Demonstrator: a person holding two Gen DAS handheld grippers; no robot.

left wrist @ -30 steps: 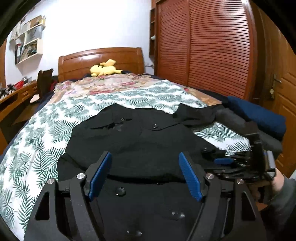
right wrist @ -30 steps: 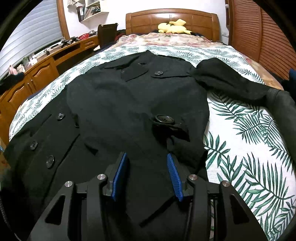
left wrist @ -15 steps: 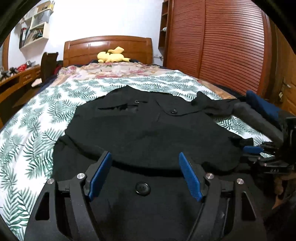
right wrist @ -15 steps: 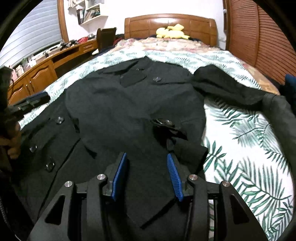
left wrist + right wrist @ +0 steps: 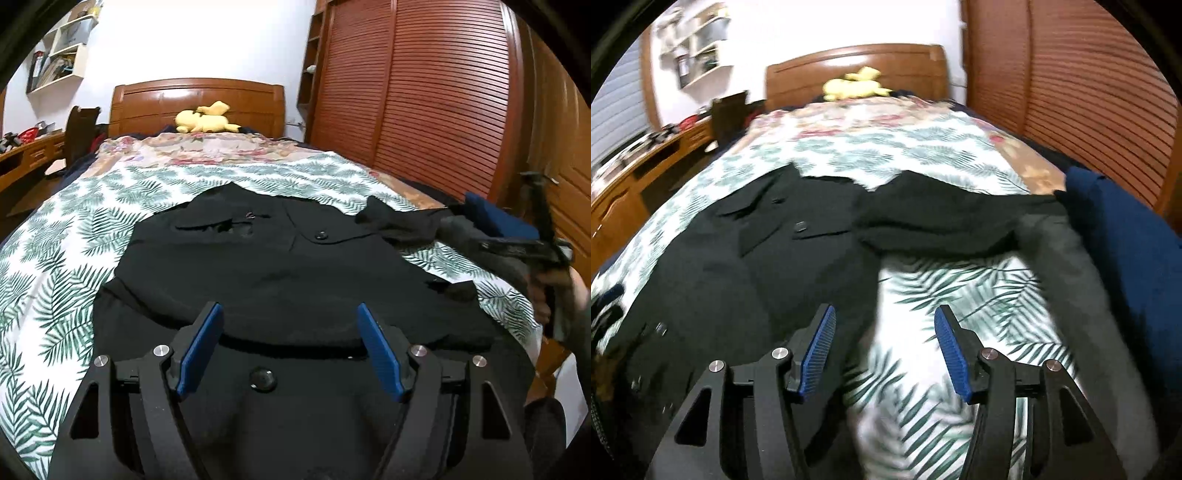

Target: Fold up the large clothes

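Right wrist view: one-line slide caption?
Right tool, jaws opening and empty, over the leaf-print bedspread beside the black coat, whose sleeve stretches toward folded navy fabric.

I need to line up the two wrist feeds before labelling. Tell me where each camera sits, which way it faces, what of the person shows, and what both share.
Left wrist: rides the left gripper, looking along its open jaws over the black coat toward the headboard; the person's right hand shows at right.
Right wrist: rides the right gripper, jaws opening and empty, over the coat's outstretched sleeve and leaf-print bedspread; no body part shows clearly.
Shared: coat, bedspread, headboard, yellow plush toy, louvred wardrobe.
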